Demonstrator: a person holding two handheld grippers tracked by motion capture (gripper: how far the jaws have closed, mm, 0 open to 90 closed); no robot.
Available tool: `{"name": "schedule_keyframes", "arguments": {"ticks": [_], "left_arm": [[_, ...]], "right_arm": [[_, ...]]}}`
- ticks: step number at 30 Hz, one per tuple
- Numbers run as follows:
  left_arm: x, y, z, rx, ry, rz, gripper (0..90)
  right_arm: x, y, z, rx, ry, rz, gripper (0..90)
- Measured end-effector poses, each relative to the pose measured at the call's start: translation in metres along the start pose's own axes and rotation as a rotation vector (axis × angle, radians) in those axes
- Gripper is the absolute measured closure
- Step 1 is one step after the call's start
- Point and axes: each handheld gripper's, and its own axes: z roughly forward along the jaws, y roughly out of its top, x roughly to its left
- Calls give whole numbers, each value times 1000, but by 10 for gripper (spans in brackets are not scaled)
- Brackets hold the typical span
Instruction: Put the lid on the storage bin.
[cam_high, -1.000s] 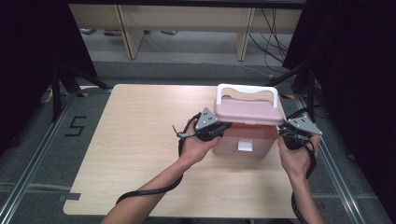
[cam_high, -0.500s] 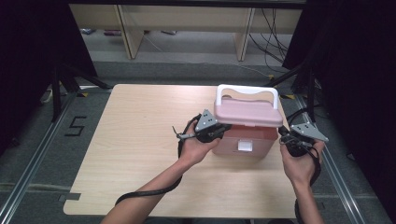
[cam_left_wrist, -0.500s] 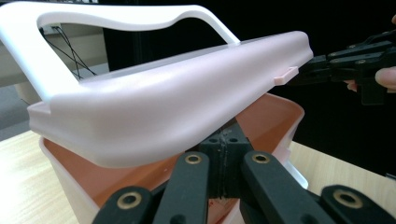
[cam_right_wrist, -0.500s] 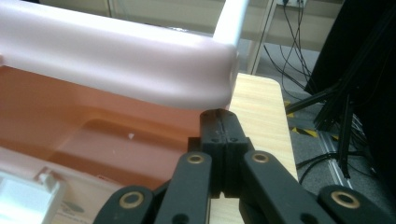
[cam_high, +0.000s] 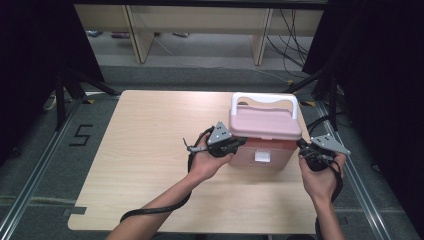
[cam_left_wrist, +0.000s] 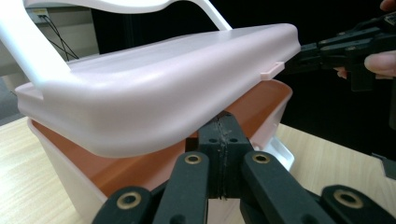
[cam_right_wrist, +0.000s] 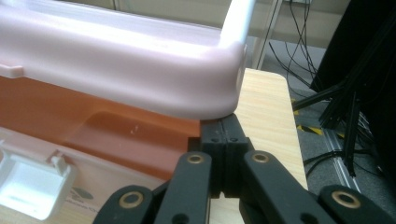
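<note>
A pale wooden tabletop (cam_high: 150, 150) stood on a grey floor in a dim room, with light wooden furniture legs and loose cables beyond its far edge. On the tabletop's right half sat a pink storage box (cam_high: 262, 145), its translucent body showing an orange-brown inside, a white latch (cam_high: 262, 156) hanging open on its near face. Its pink lid (cam_high: 265, 122), which carried an upright white handle (cam_high: 265, 100), sat tilted and lifted off the box rim at both ends. The left tool (cam_high: 239, 143) was at the box's left end, its jaws pressed flat together with nothing between them, their tips tucked under the lid's edge just above the rim, as the left tool's own view (cam_left_wrist: 223, 126) showed. The right tool (cam_high: 303, 147) was at the box's right end, likewise closed tight on nothing, its tips under the lid's right corner in its own view (cam_right_wrist: 223, 127). Each tool was held by a hand, the forearms coming in from the near edge, with a black cable trailing from the left one.
</note>
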Motion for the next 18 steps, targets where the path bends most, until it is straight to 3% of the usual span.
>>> {"name": "schedule_keyframes", "arguments": {"ticks": [1, 2, 3, 5, 6, 7, 8, 9, 10, 12, 15, 16, 18], "left_arm": [[0, -1, -1, 0, -2, -3, 894], [-1, -2, -2, 5, -3, -3, 894], [0, -2, -3, 10, -4, 3, 893], [0, -4, -5, 16, -7, 1, 893], [0, -4, -7, 17, -8, 4, 892], [-1, -4, -10, 17, -9, 7, 892], [-1, -4, -12, 19, -15, 18, 890], [-1, -5, -15, 13, -14, 12, 889], [-1, -4, -19, 8, -9, 21, 886], [2, -4, -25, 0, -6, 30, 884], [7, -5, -36, -11, 11, 27, 883], [9, -5, -39, -12, 18, 28, 882], [13, -8, -46, -12, 30, 30, 880]], "right_arm": [[0, -1, 0, -4, -1, -8, 900], [2, -2, -1, 12, 6, 37, 900], [0, -3, 0, 3, 7, 5, 900], [-1, -4, -1, -2, -8, -4, 900], [1, -5, -2, 6, -5, 18, 900], [0, -5, -3, 2, 1, 10, 900], [1, -6, -5, 14, -1, 41, 900], [-1, -6, -5, 7, -4, 9, 900], [0, -7, -6, 0, -15, 32, 900], [-2, -9, -6, 17, -2, 18, 900], [-3, -15, -7, 24, -45, 27, 900], [-2, -16, -8, 31, -40, 65, 900], [-4, -18, -11, 32, -51, 76, 900]]}}
